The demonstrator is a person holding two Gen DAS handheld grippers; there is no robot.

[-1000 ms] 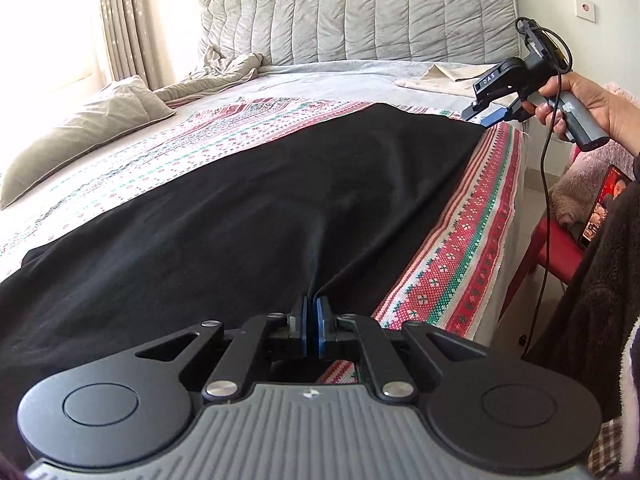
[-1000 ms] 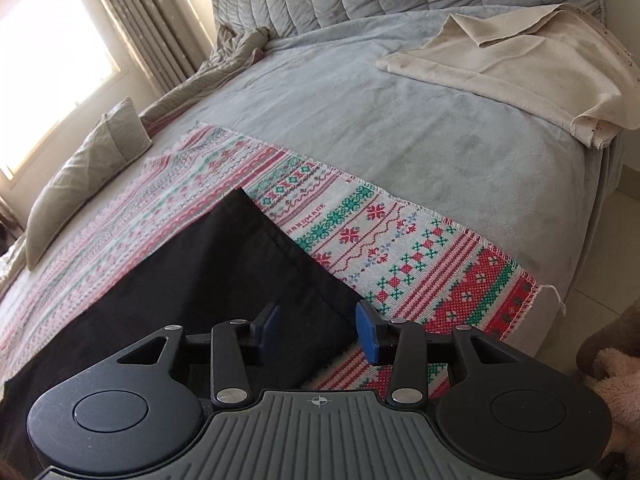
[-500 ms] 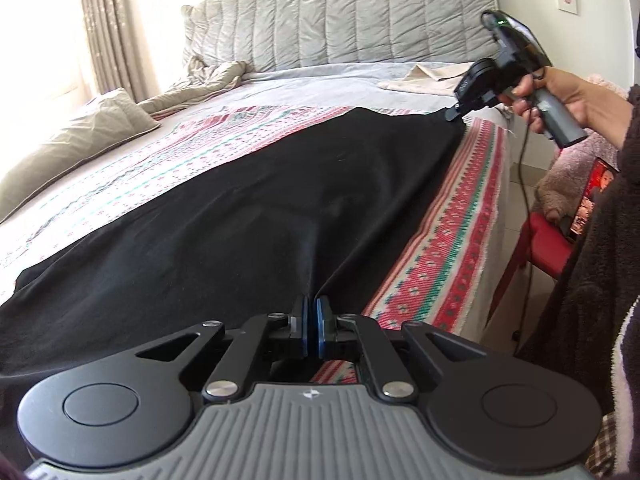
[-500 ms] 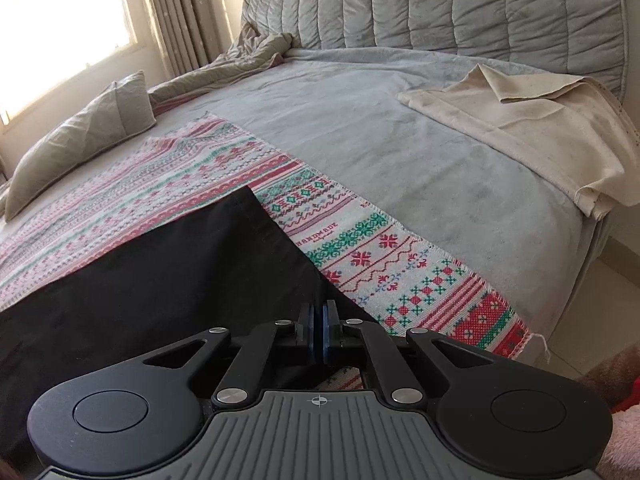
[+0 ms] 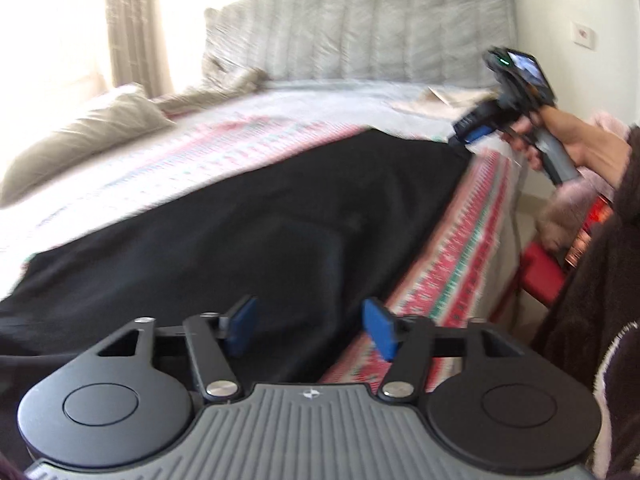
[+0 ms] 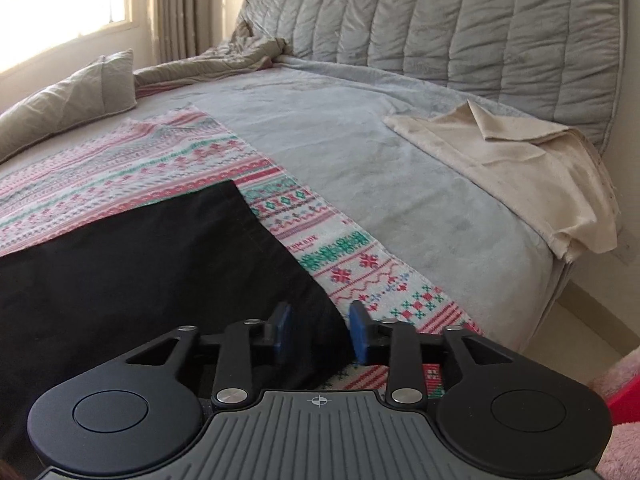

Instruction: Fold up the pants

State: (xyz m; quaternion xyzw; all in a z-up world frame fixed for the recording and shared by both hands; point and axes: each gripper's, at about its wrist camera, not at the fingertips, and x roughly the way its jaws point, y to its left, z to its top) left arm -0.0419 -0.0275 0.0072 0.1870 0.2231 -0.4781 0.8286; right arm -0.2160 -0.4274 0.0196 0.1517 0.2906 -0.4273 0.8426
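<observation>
Black pants (image 5: 280,220) lie flat and lengthwise on a patterned blanket (image 5: 452,248) on the bed. My left gripper (image 5: 310,326) hovers at their near edge, jaws opening; the cloth lies below the blue pads, which do not press on it. At the far end, a hand holds my right gripper (image 5: 466,136) by the pants' corner. In the right wrist view the right gripper (image 6: 320,332) is opening too. The corner edge of the pants (image 6: 140,272) runs between its pads, untouched by either.
A beige cloth (image 6: 520,168) lies folded near the quilted headboard (image 6: 460,32). A grey pillow (image 6: 68,96) sits at the left by the window. The bed's edge drops off to the right, where a red stool (image 5: 544,276) and a pink plush (image 6: 624,440) stand.
Half a second ago both grippers were shut on the pants' edge; both have since opened and let the cloth go. The right gripper has rolled and shifted along the bed edge.
</observation>
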